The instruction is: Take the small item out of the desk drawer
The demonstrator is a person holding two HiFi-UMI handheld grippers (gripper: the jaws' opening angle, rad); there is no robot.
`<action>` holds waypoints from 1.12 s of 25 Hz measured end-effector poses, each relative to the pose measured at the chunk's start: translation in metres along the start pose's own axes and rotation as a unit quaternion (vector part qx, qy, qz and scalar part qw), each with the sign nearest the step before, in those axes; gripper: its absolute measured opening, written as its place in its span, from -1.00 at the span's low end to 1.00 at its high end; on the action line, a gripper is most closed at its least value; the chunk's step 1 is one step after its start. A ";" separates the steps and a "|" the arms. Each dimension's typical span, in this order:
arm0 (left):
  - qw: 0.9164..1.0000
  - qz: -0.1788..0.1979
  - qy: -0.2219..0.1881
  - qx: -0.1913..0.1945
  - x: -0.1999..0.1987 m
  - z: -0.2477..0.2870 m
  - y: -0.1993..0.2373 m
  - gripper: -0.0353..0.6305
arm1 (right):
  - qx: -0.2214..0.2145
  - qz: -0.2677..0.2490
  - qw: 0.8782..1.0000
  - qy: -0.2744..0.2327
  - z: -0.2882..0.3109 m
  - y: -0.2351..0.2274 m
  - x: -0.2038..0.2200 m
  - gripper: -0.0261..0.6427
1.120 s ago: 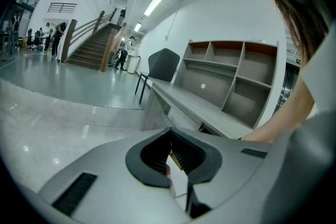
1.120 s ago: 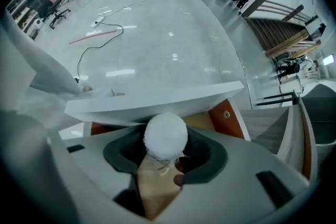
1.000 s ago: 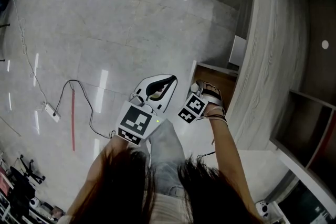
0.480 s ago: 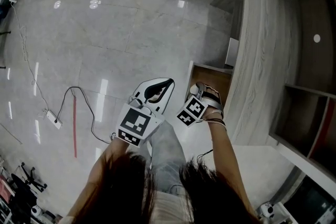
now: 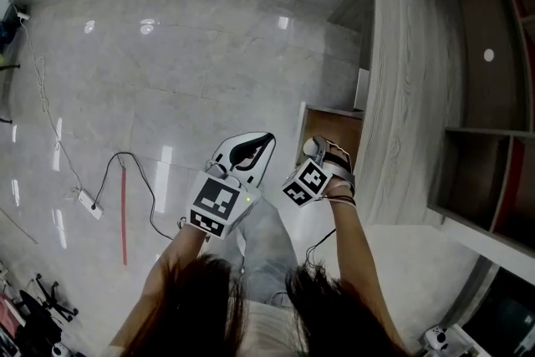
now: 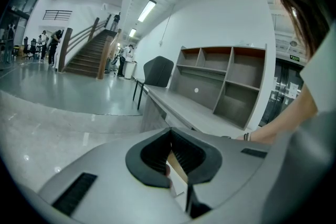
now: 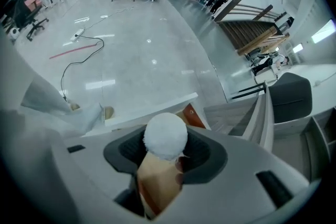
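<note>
The small item is a toy ice-cream cone (image 7: 160,173) with a white ball (image 7: 166,136) on top. My right gripper (image 7: 167,152) is shut on it, ball end pointing outward. In the head view the right gripper (image 5: 313,149) hovers at the near edge of the open desk drawer (image 5: 330,130), whose brown inside shows beside the wood-grain desk (image 5: 405,79). The drawer's white front edge (image 7: 152,109) lies just beyond the ball. My left gripper (image 5: 248,148) hangs left of the drawer, over the floor. Its jaws (image 6: 169,134) meet at the tips with nothing held.
Grey shelving (image 6: 226,89) stands on the desk top (image 6: 194,113), with a dark chair (image 6: 156,72) at its far end. A black cable (image 5: 125,171), a red strip and a power strip (image 5: 87,202) lie on the shiny floor to the left. My legs are below the grippers.
The head view has tilted, so the desk and drawer sit a little differently in frame. Both grippers keep nearly the same places by the drawer, the right one still holding the cone.
</note>
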State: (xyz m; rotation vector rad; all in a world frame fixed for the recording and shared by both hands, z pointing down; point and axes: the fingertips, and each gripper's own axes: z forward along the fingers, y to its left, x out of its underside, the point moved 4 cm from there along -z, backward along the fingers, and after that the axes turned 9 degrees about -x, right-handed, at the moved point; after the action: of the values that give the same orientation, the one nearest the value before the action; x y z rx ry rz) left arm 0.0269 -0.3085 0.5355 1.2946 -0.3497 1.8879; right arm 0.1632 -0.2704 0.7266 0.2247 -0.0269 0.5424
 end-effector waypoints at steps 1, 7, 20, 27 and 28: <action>1.000 0.001 -0.001 0.000 -0.001 -0.004 0.000 -0.85 | 0.008 0.004 1.000 -0.002 -0.005 -0.001 -0.001 -0.34; 1.000 0.004 -0.004 -0.002 -0.013 -0.025 -0.003 -0.85 | 0.038 0.036 0.998 -0.022 -0.035 -0.004 -0.009 -0.34; 1.000 0.009 -0.022 -0.005 -0.036 -0.064 -0.011 -0.85 | 0.080 0.109 0.989 -0.059 -0.096 0.003 -0.011 -0.34; 1.000 0.011 -0.022 -0.004 -0.043 -0.089 -0.019 -0.85 | 0.101 0.141 0.982 -0.080 -0.128 0.011 -0.014 -0.34; 1.000 0.010 -0.021 -0.004 -0.044 -0.092 -0.019 -0.85 | 0.104 0.144 0.981 -0.081 -0.132 0.012 -0.014 -0.34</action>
State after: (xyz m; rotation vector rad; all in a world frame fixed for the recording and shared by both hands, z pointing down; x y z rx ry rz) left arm -0.0119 -0.2596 0.4531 1.3310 -0.3939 1.8762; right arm 0.1404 -0.2389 0.5993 0.4729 -0.1647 0.8149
